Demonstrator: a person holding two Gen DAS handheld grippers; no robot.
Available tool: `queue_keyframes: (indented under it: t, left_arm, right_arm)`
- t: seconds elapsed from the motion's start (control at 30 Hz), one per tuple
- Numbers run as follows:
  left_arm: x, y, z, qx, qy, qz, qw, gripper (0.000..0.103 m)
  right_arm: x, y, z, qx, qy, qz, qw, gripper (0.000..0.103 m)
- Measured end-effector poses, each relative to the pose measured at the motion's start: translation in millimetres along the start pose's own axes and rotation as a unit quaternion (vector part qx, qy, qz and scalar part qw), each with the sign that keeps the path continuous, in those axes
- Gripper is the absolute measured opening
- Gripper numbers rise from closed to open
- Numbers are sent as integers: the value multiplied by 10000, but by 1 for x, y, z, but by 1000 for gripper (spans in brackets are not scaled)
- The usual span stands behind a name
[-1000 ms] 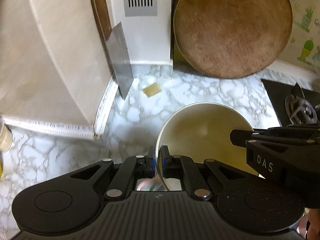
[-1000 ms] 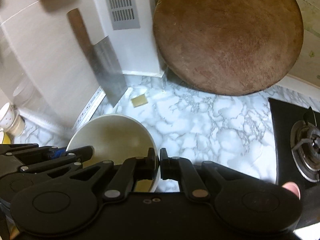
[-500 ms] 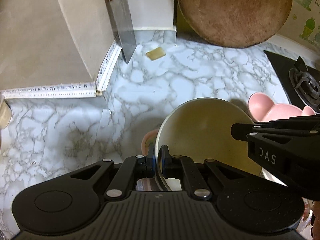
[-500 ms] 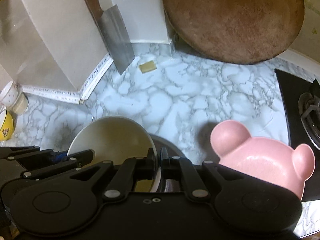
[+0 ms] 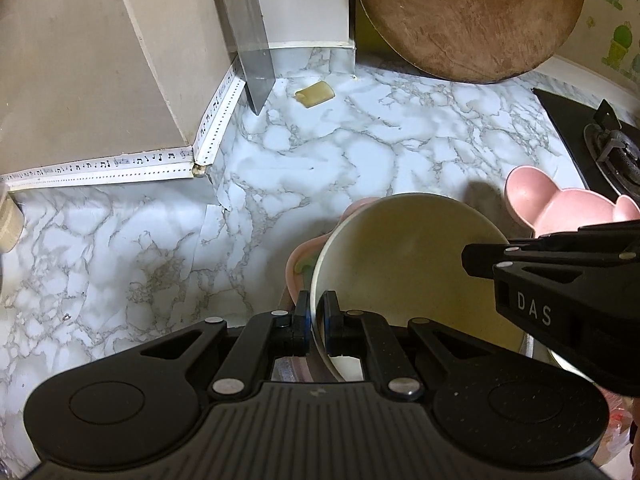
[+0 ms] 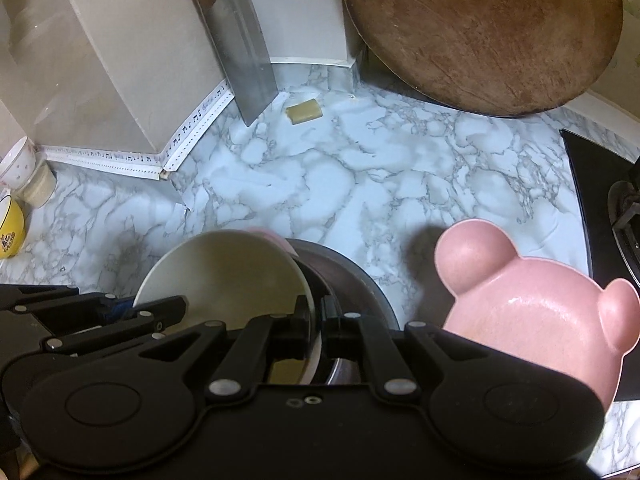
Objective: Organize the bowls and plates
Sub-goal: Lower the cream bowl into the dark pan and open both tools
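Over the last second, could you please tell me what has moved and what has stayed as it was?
Both grippers, left and right, carried the cream round bowl back from the wall and down, over a dark metal pot and beside the pink bear-shaped dish, which came into view. Neither let go: each stays clamped on the bowl's rim. The steel cleaver, round wooden board and marble counter did not move.

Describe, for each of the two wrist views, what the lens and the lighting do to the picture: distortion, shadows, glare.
Left wrist view: the fisheye bends the straight music-note trim; the cream bowl casts a soft shadow on the marble counter. Right wrist view: a wet-looking glare spot shows on the pink bear-shaped dish; the round wooden board looks dim and warm-toned, and the corners darken.
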State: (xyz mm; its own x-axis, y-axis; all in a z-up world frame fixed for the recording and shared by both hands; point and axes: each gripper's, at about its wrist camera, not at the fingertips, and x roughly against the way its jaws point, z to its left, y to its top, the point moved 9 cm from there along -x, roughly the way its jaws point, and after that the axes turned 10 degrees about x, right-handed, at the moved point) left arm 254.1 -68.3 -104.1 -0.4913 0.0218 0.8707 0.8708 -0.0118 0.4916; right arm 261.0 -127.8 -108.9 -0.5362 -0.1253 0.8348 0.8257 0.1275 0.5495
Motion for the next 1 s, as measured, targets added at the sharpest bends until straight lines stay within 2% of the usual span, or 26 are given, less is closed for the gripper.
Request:
queue_keyframes:
  t: [0.23,0.5,0.63,0.73,0.87,1.0]
  left_arm:
    - [-7,-5,2,14,-18,114,9999,6]
    - [-7,-8,4,45,-150,84,9998,6]
    - [-1,-9,4,19,-199,22,9998,6]
    - [5,-10,5,15,-265,-36,9996,6]
    - [15,-11,6,24,-341,-147,9993,6]
    - [26,-12,6,34,-451,-253,9987,7]
  right_arm:
    - [-2,-1,3,110,0,5,9999,17]
    - [1,-1,2,77,136,4,9999,19]
    - [6,-3,4,159,131,-59,9998,22]
    - [11,-4,6,250,80,-138,9996,32]
    - [20,-6,6,272,99,-193,9994,32]
    - [32,-8,6,301,128,-304,9990,38]
